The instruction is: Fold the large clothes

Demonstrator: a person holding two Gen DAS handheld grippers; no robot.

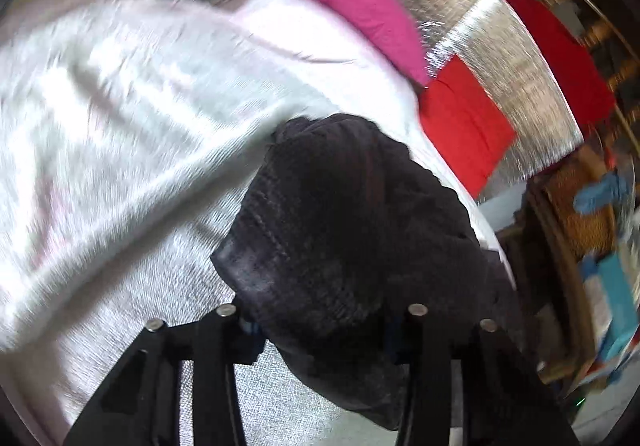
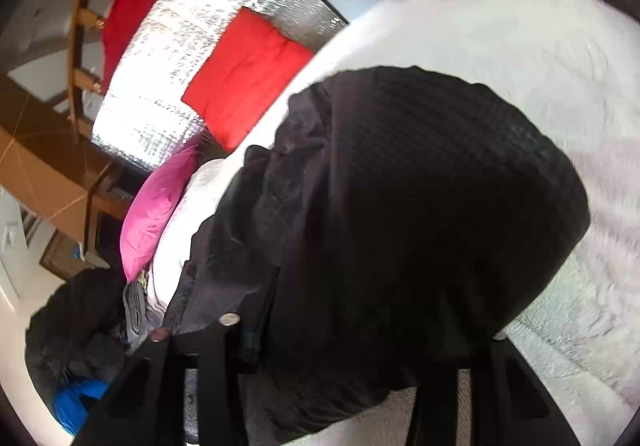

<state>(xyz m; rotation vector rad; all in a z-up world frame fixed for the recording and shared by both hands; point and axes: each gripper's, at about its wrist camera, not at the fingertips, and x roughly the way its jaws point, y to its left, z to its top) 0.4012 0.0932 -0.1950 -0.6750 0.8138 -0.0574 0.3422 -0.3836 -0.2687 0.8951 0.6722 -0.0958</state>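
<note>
Black left gripper (image 1: 324, 330) at bottom centre clamped on dark knitted garment (image 1: 340, 213), white sheet (image 1: 120, 105) filling left of frame, right gripper (image 2: 360, 338) likewise clenched on the same dark cloth, pink cushion (image 2: 160, 205) at left, red cushion (image 2: 244, 77) above on silver foil mat (image 2: 168, 45).

Both wrist cameras look steeply down, close, sharing the black garment (image 1: 344, 230) (image 2: 400, 238).

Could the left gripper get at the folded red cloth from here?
Probably not as things stand: the left gripper is shut on the black garment, whose bunched cloth fills its fingers, and the white sheet lies between it and the red cloth.
</note>
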